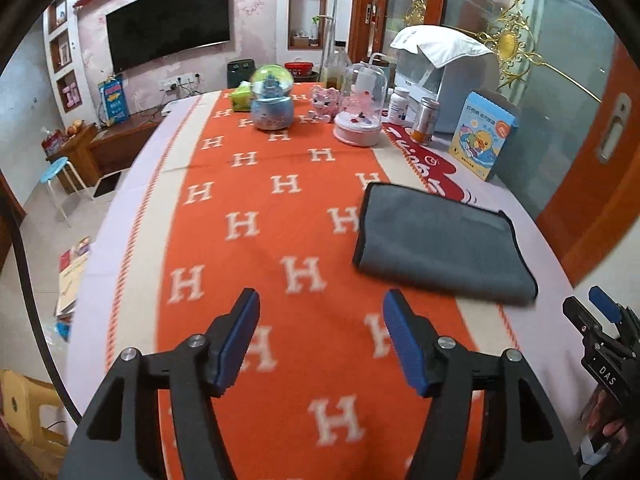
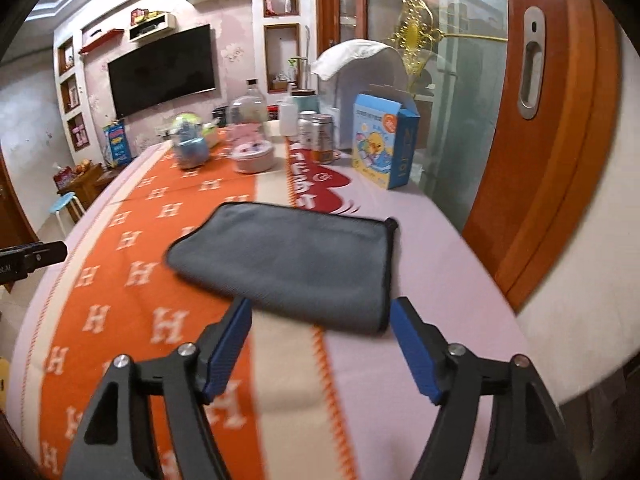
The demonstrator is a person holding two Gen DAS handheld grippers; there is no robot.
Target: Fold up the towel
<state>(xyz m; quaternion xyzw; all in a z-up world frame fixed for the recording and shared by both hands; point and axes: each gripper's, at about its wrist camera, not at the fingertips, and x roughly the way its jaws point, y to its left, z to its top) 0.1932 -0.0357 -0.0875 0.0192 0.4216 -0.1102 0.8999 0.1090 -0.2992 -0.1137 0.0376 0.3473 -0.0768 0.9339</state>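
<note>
A grey towel (image 1: pixel 440 240) lies folded flat on the table, partly on the orange H-patterned cloth (image 1: pixel 280 208). It also shows in the right wrist view (image 2: pixel 296 256). My left gripper (image 1: pixel 320 300) is open and empty, above the orange cloth, to the left of and nearer than the towel. My right gripper (image 2: pixel 320 308) is open and empty, just short of the towel's near edge. The right gripper also shows at the right edge of the left wrist view (image 1: pixel 600 320).
At the far end stand a blue snow globe (image 1: pixel 273 98), a pink glass dome (image 1: pixel 359 108), bottles (image 1: pixel 426 120), a blue duck carton (image 1: pixel 482 136) and a white appliance (image 1: pixel 452 80). An orange sliding door (image 2: pixel 540 140) is to the right. The table edge (image 2: pixel 520 332) curves near.
</note>
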